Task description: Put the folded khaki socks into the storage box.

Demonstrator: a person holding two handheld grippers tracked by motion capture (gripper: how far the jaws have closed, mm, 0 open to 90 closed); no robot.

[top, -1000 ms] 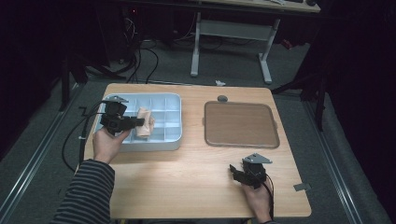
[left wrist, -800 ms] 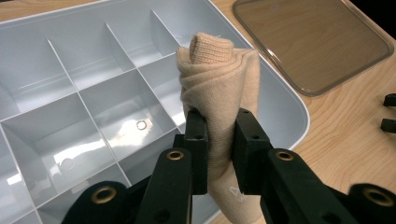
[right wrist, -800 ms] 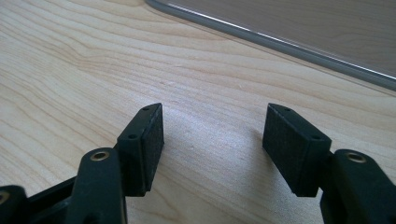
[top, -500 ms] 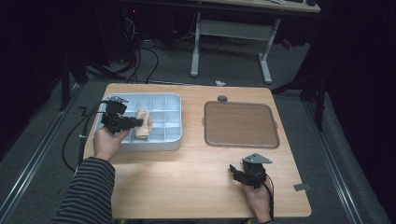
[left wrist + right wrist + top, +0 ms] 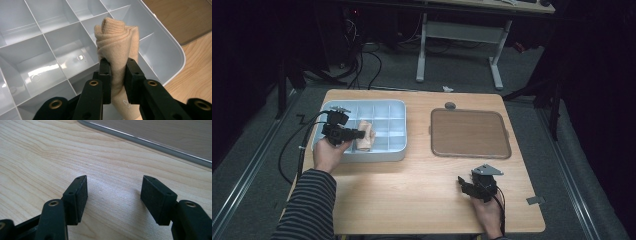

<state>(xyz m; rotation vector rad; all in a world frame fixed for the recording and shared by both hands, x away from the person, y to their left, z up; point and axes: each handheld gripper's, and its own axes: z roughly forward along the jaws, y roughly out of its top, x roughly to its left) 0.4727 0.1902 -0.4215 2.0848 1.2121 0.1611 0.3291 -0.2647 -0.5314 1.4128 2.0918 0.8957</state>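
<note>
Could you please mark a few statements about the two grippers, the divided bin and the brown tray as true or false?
1. The left gripper is clamped on a rolled beige sock. True.
2. The sock is held over the brown tray. False: it is over the divided grey bin.
3. The right gripper holds a sock. False: its jaws are open over the bare wooden table.
4. The brown tray lies to the right of the bin in the high view. True.
</note>
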